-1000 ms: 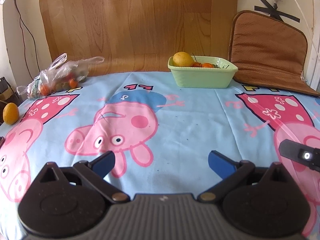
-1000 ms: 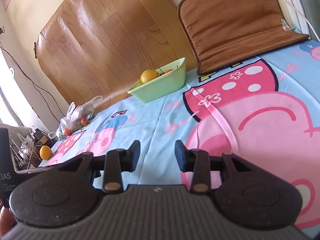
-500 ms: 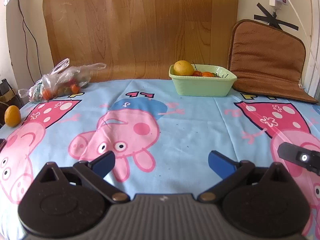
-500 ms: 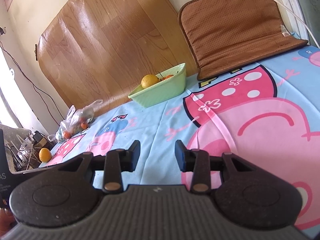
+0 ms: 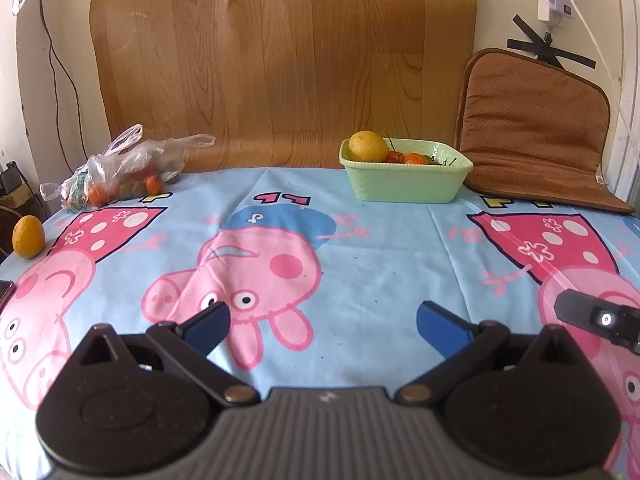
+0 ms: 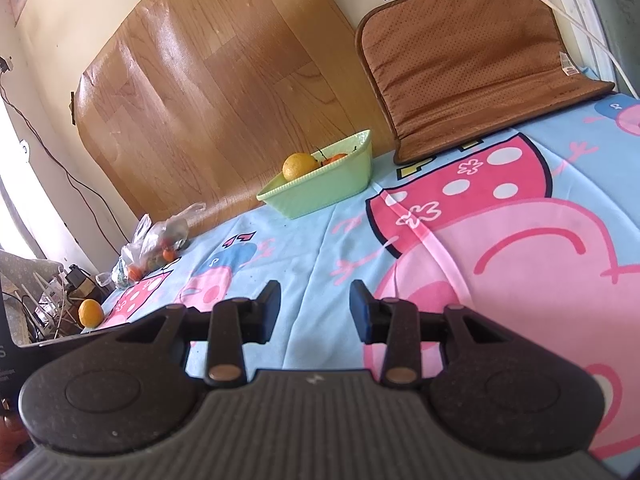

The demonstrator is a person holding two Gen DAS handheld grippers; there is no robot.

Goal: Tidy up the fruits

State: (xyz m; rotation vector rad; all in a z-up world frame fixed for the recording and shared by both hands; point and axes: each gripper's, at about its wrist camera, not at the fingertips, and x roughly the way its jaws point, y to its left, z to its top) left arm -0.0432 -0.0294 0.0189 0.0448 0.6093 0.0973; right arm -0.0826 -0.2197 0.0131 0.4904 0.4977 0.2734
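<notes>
Two grippers are hovering over a cartoon-pig tablecloth point(image 5: 380, 240), both empty. Going left to right: an orange point(image 5: 28, 237) is sitting at the cloth's left edge, a bag point(image 5: 120, 172) of fruit is lying behind it, the left gripper point(image 5: 323, 325) is gaping wide, a green bowl point(image 5: 404, 184) is holding fruit, and the right gripper point(image 6: 315, 312) is standing partly open.

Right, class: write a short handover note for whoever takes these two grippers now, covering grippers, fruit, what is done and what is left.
Left gripper: open, empty, above the cartoon cloth.
Right gripper: narrower gap, holding nothing.
Green dish at the back holds a large yellow fruit and small orange ones.
Done: that fruit is in the dish.
Left: the loose orange fruit at the cloth's left edge, and the plastic bag of small fruit at the back left.
</notes>
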